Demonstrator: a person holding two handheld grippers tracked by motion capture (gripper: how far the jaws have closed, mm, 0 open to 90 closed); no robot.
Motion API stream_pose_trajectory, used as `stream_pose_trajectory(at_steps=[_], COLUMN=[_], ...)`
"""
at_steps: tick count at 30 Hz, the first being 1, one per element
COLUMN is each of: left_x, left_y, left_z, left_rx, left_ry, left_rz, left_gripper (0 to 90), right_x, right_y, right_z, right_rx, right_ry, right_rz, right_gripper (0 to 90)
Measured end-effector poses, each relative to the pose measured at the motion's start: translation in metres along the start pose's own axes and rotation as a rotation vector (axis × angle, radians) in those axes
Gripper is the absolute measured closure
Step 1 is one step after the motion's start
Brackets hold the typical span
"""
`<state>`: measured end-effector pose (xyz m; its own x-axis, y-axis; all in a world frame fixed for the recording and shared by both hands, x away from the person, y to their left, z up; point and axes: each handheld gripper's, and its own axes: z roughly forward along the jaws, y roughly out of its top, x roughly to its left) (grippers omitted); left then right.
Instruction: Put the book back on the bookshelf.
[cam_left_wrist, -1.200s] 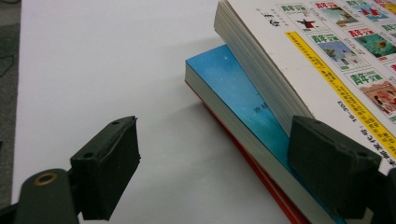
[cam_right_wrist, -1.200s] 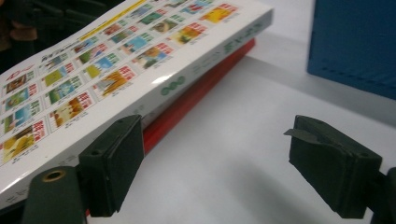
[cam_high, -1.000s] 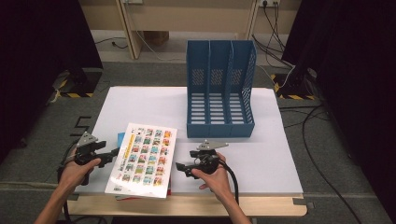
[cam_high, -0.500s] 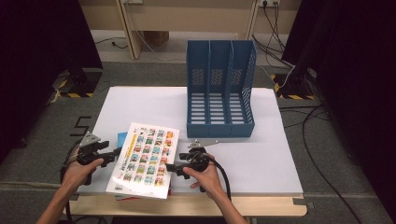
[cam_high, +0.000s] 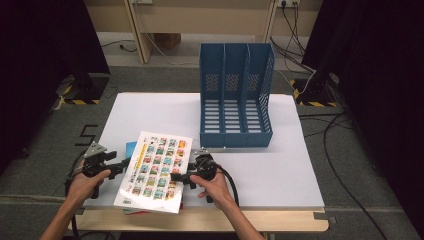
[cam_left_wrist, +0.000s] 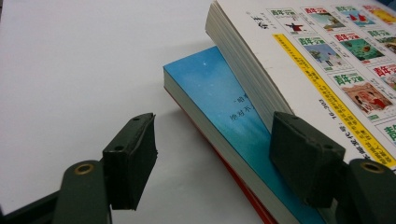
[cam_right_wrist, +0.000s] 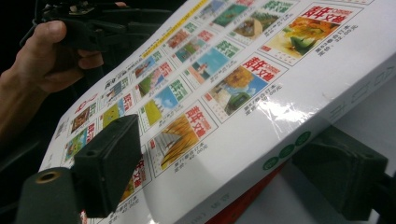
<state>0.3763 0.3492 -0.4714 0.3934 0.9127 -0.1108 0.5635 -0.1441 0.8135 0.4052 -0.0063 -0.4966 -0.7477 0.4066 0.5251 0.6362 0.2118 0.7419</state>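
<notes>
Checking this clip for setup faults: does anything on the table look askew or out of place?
The top book, with its cover of small pictures, sits crooked on the stack: rotated against the blue book beneath, its near corner overhanging the table edge. The blue file rack stands upright. Nothing looks spilled or damaged.

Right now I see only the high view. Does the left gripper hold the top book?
Observer: No. The left gripper is open and its jaws have just been opening. One stands over the table, the other against the top book's pages.
Operator: Is anything between them?
Observer: Only a corner of the blue book that lies under the top one.
Operator: Is that the last book?
Observer: No, a red book lies beneath it.
Operator: And the right gripper?
Observer: The right gripper has one jaw above the top book's edge and one below; I cannot tell if they press.
</notes>
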Motion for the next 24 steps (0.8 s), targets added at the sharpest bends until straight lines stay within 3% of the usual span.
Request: stream_pose_trajectory(at_steps=[2,3,4,5,7,10,16,19,24], left_x=[0.002,0.004,0.004,0.004,0.003,0.002,0.001,0.002,0.003], left_y=[0.000,0.000,0.000,-0.001,0.000,0.000,0.000,0.000,0.000], left_z=[0.000,0.000,0.000,0.000,0.000,0.000,0.000,0.000,0.000], left_rx=[0.001,0.002,0.002,0.001,0.002,0.000,-0.001,-0.002,-0.005], left_ry=[-0.006,-0.014,-0.014,-0.014,-0.014,-0.012,-0.013,-0.023,-0.024], left_rz=[-0.008,-0.023,-0.023,-0.024,-0.013,-0.002,0.008,0.005,0.006], left_gripper=[31.1,31.0,31.0,31.2,31.6,33.2,34.6,37.0,35.8], right_x=[0.001,0.004,0.004,0.008,0.010,0.010,0.006,0.005,0.008], right_y=[0.001,0.003,0.003,0.009,0.014,0.023,0.033,0.038,0.039], right_z=[-0.001,-0.004,-0.004,-0.008,-0.009,-0.007,0.008,0.015,0.015], right_rx=[-0.004,-0.055,-0.055,-0.104,-0.110,-0.094,-0.043,0.015,0.011], right_ry=[-0.003,-0.021,-0.021,-0.018,-0.021,-0.033,-0.006,-0.009,-0.020], right_rz=[-0.013,-0.055,-0.055,-0.084,-0.103,-0.101,-0.065,-0.057,-0.071], right_gripper=[20.1,31.6,31.6,37.7,38.1,40.8,44.6,46.3,49.2])
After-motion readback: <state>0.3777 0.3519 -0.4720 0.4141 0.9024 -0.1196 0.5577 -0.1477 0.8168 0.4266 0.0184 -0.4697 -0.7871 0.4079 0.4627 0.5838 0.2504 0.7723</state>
